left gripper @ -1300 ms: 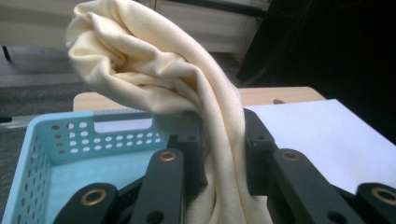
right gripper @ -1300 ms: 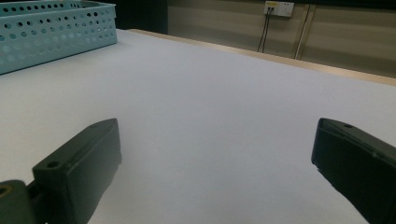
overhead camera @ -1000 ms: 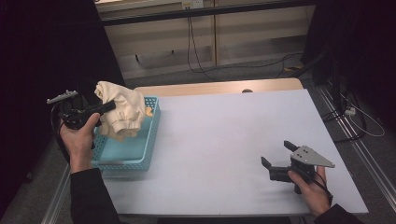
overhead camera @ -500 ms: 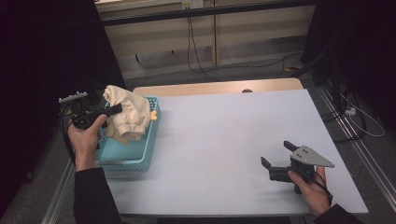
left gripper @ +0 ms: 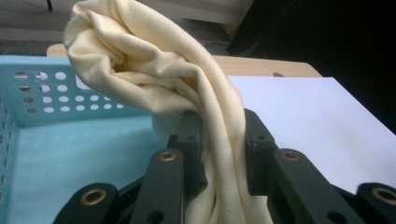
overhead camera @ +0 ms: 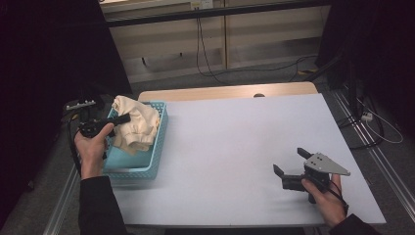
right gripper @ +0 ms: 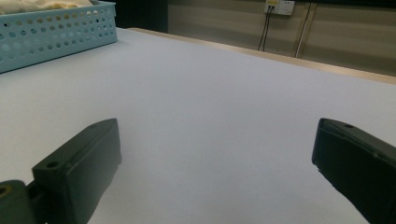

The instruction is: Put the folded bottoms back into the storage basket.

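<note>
the left tool [overhead camera: 120, 119] is clamped on a cream cloth [overhead camera: 137, 125], its jaws pinching a bunched fold while the rest of the cloth hangs down into the light blue perforated basket [overhead camera: 132, 169] at the left edge of the white worktop [overhead camera: 235, 147]. the right tool [overhead camera: 288, 164] rests well apart on the worktop near its right front corner, jaws spread wide with nothing between them.

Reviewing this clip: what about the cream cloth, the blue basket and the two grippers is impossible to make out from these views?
- High view: the floor of the blue basket under the cream cloth is covered by the cloth.
- Left gripper view: the cloth's lower end runs off the bottom edge between the fingers of the left gripper.
- Right gripper view: the basket is cut by the left edge; its contents are mostly behind its wall.
- High view: the right gripper is too small to show finger detail.
</note>
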### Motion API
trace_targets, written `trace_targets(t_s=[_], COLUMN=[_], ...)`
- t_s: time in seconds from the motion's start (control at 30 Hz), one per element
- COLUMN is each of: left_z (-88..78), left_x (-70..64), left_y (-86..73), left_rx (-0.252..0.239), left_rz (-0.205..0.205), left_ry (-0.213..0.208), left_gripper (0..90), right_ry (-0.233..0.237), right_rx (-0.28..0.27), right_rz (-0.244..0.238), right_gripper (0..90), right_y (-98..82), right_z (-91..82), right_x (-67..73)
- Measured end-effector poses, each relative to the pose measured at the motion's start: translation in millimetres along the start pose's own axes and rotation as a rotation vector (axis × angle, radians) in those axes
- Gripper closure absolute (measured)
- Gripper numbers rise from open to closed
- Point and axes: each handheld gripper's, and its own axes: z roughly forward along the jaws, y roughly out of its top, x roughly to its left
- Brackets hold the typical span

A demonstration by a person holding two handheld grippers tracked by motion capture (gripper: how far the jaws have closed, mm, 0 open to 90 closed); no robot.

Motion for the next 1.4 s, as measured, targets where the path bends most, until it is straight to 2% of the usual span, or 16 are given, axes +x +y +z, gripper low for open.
trace_targets(t_s=[0.23, 0.53, 0.83, 0.9, 1.0, 1.13, 1.2, 1.3, 1.37, 1.4], left_z=[9.6, 13.5, 24.3, 27.5, 28.6, 30.0, 31.5, 32.9, 33.1, 33.1], left_x=[3.5, 3.5, 7.0, 8.5, 9.3, 10.6, 9.4, 9.4, 9.5, 9.5], left_y=[-4.8, -6.1, -11.4, -13.7, -14.8, -16.0, -16.1, -16.7, -16.9, -16.9], left_rx=[0.029, 0.034, 0.072, 0.091, 0.086, 0.107, 0.116, 0.112, 0.125, 0.125], left_rz=[-0.002, 0.000, -0.001, -0.011, -0.016, -0.005, 0.014, 0.003, 0.014, 0.014], left_ry=[0.001, -0.013, -0.015, -0.010, -0.006, 0.002, 0.029, 0.029, 0.056, 0.056], left_gripper=[73.4, 73.3, 73.0, 73.0, 72.9, 72.8, 72.7, 72.5, 72.5, 72.4], right_ry=[0.000, 0.000, 0.002, 0.000, 0.001, 0.003, 0.002, 0.002, 0.002, 0.002], right_rx=[0.000, 0.001, 0.001, 0.001, 0.001, 0.002, 0.002, 0.002, 0.002, 0.002], right_rz=[0.000, 0.000, -0.001, 0.000, -0.001, -0.001, -0.001, -0.001, -0.001, -0.001], right_gripper=[1.0, 1.0, 1.0, 1.0, 1.0, 1.0, 1.0, 1.0, 1.0, 1.0], right_y=[0.0, 0.0, -0.1, -0.1, -0.1, -0.2, -0.2, -0.2, -0.1, -0.1], right_z=[-0.1, 0.1, 0.4, 0.3, 0.3, 0.5, 0.5, 0.5, 0.5, 0.5], right_x=[0.0, 0.0, 0.0, -0.1, -0.2, -0.1, -0.3, -0.2, -0.1, -0.1])
